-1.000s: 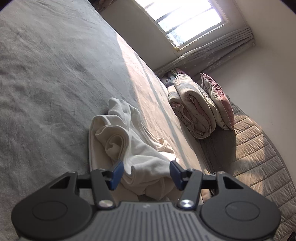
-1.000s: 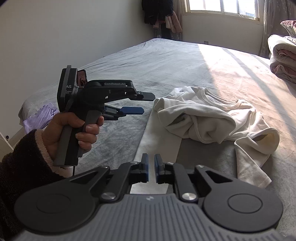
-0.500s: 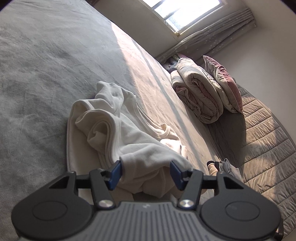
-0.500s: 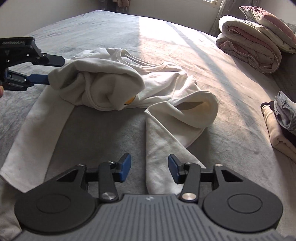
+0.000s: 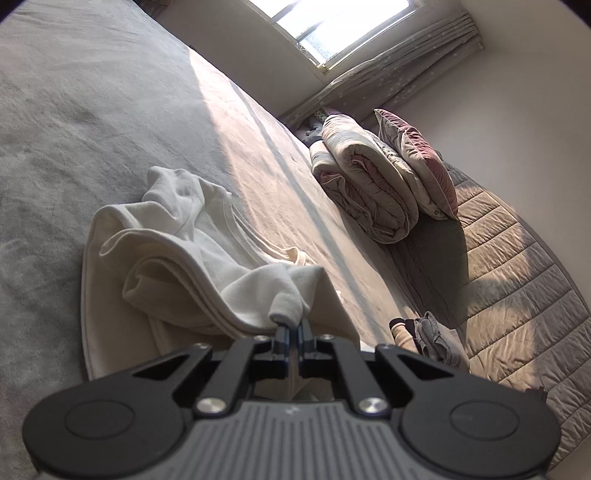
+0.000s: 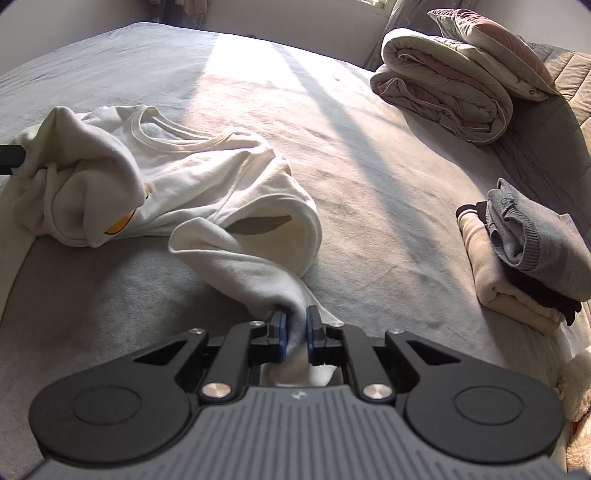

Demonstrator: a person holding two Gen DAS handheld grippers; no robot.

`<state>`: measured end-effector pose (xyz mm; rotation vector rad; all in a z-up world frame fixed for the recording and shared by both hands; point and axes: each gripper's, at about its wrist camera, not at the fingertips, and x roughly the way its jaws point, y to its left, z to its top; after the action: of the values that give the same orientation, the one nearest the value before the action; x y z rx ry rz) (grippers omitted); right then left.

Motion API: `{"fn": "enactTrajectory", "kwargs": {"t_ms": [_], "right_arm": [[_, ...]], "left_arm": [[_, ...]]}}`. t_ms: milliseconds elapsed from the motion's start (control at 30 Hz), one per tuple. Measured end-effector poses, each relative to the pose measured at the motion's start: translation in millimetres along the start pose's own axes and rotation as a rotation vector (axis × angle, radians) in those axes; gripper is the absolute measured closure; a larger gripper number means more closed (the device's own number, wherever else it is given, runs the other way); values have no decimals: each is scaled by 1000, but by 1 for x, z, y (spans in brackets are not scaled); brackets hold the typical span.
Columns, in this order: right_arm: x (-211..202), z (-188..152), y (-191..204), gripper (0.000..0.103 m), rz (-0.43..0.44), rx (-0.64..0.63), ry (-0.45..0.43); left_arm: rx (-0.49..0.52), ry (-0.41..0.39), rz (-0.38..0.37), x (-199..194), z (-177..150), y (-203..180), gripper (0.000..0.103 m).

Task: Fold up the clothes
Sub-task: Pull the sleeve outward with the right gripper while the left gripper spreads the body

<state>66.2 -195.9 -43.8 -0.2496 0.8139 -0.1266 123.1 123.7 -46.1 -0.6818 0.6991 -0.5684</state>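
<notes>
A crumpled cream-white sweatshirt (image 6: 192,177) lies on the grey bed (image 6: 369,177); it also shows in the left wrist view (image 5: 177,251). My left gripper (image 5: 291,332) is shut on a bunched fold of the sweatshirt at its near edge. Its black tip (image 6: 11,157) shows at the far left of the right wrist view, buried in the cloth. My right gripper (image 6: 294,334) is shut on the end of a sleeve, which hangs through the jaws.
A stack of folded clothes (image 6: 524,258) sits at the right; it also shows in the left wrist view (image 5: 428,339). A rolled duvet (image 6: 443,92) with a pink pillow (image 6: 491,44) lies at the head of the bed. A window (image 5: 332,26) lights the bed.
Both grippers were open half a second ago and have closed on the sweatshirt: the left on a bunched fold, the right on the sleeve end.
</notes>
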Motion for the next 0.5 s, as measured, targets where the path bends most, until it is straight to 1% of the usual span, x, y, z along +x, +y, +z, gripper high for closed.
{"fn": "enactTrajectory", "kwargs": {"t_ms": [133,233,367,500], "right_arm": [[3,15,-29,93,-89,24,-34],[5,24,-47,93,-128,49,-49],[4,28,-59,91,-119,96,-58],[-3,25,-62,84,-69,144,-60]], "left_arm": [[5,-24,-87,-5,1,-10,100],[28,-40,-159,-10,1,-18,100],[83,-41,-251,-17,-2,-34,100],[150,-19,-340,-23,-10,-53,100]]}}
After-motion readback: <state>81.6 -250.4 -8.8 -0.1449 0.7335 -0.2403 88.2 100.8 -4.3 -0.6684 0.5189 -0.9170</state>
